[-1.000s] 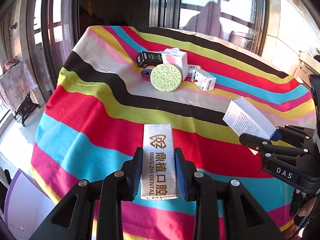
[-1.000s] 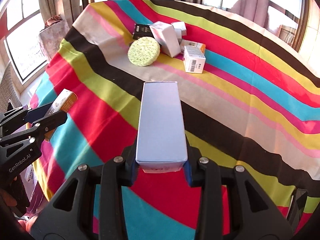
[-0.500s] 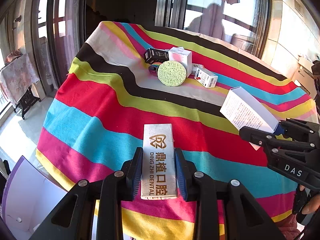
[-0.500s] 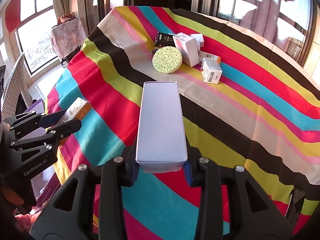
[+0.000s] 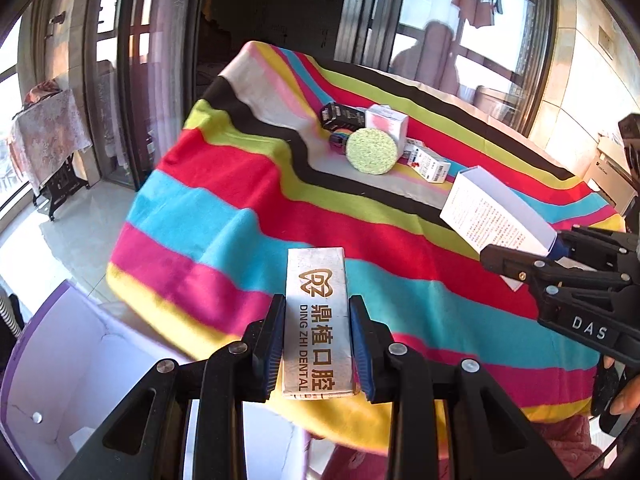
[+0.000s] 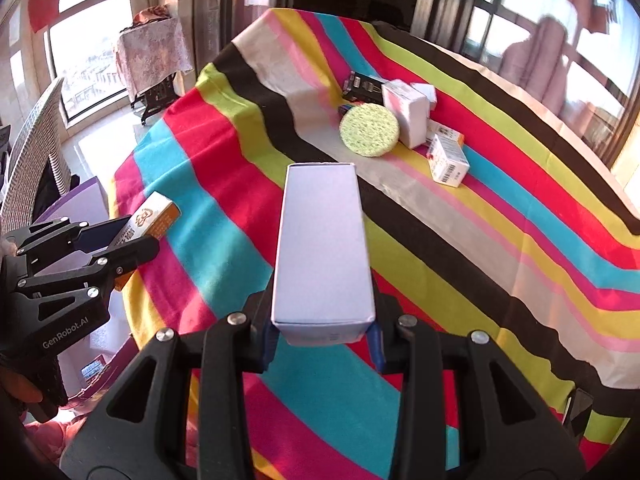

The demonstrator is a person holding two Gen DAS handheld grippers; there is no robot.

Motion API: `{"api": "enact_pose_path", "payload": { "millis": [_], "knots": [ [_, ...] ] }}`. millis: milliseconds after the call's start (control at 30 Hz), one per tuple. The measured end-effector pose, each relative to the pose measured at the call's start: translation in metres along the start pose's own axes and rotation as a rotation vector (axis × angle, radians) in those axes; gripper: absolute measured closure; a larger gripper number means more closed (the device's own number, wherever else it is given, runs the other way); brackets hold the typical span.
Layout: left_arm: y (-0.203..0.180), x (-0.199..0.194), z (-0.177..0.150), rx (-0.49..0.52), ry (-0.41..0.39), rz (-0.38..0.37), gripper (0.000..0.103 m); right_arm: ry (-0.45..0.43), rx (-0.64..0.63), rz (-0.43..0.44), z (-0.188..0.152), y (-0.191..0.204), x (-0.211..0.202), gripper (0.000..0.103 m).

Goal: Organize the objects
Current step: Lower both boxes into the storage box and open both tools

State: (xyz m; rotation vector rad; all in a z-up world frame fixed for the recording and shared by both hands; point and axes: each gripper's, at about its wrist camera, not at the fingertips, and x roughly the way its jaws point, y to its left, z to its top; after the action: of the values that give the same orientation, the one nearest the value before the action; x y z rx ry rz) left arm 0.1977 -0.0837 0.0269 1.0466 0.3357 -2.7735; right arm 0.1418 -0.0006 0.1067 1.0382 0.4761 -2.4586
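Each hand-held gripper, left (image 5: 316, 344) clamping the dental box (image 5: 316, 316) and right (image 6: 322, 340) clamping the white box (image 6: 322, 248), should stay squeezed until over the purple-edged bin (image 5: 80, 368).

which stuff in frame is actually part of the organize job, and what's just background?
In the job:
- dental box, clamped in left tongs
- pale blue box, clamped in right tongs
- green sponge, black box, small white boxes on the striped cloth
- probably the white bin

Background:
- wicker chair
- side table
- windows
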Motion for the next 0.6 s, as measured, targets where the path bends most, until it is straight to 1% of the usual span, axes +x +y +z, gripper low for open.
{"api": "enact_pose_path", "payload": {
  "millis": [133, 333, 433, 600],
  "knots": [
    [0.029, -0.018, -0.016, -0.056, -0.002, 0.025, 0.071, -0.003, -0.089, 0.023, 0.007, 0.038, -0.006, 0.063],
    [0.070, -0.045, -0.040, -0.136, -0.011, 0.095, 0.071, 0.001, -0.260, 0.084, 0.011, 0.107, -0.005, 0.063],
    [0.092, -0.053, -0.052, -0.179, -0.004, 0.132, 0.071, 0.009, -0.334, 0.117, 0.011, 0.137, 0.000, 0.063],
    [0.122, -0.059, -0.071, -0.248, 0.016, 0.183, 0.071, 0.021, -0.429, 0.151, 0.009, 0.174, 0.007, 0.063]
  ]
}}
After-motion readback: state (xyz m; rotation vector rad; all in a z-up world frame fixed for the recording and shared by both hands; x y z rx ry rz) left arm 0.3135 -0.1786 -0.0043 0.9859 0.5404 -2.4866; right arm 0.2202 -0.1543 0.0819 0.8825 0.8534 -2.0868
